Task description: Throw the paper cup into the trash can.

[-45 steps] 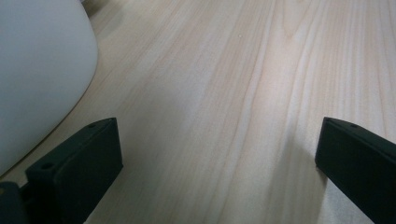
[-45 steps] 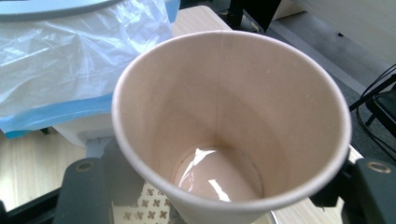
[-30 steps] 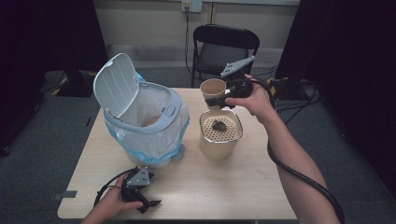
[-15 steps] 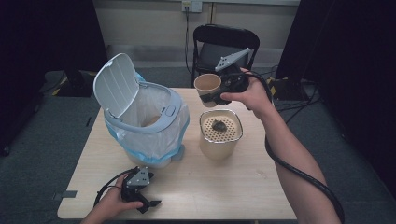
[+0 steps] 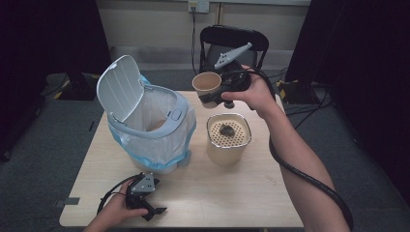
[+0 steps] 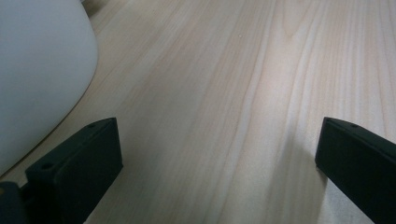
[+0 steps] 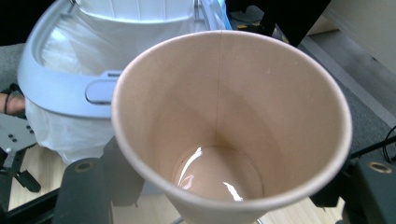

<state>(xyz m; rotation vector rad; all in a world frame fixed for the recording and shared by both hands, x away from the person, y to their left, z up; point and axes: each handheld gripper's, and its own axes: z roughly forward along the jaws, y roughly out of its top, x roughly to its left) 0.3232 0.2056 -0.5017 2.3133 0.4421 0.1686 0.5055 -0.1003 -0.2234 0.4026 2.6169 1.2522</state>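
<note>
My right gripper (image 5: 211, 98) is shut on a brown paper cup (image 5: 207, 83) and holds it upright in the air over the table's far edge, between the bin and the beige canister. In the right gripper view the cup (image 7: 229, 121) is gripped from both sides, with a little wet gloss at its bottom. A white pedal bin (image 5: 150, 126) with a plastic liner stands at the left with its lid up. A beige canister (image 5: 227, 140) with a perforated top carries a dark lump. My left gripper (image 5: 151, 211) rests open on the table near the front edge; its jaws (image 6: 217, 158) stand wide with only wood between them.
The wooden table (image 5: 232, 193) has bare room at the front right. The bin's white base (image 6: 37, 79) lies close beside my left gripper. A black folding chair (image 5: 234, 41) stands behind the table. A cable (image 5: 300, 174) trails along the right forearm.
My right gripper has lifted the cup and carried it left toward the bin. The left gripper has stayed put.
</note>
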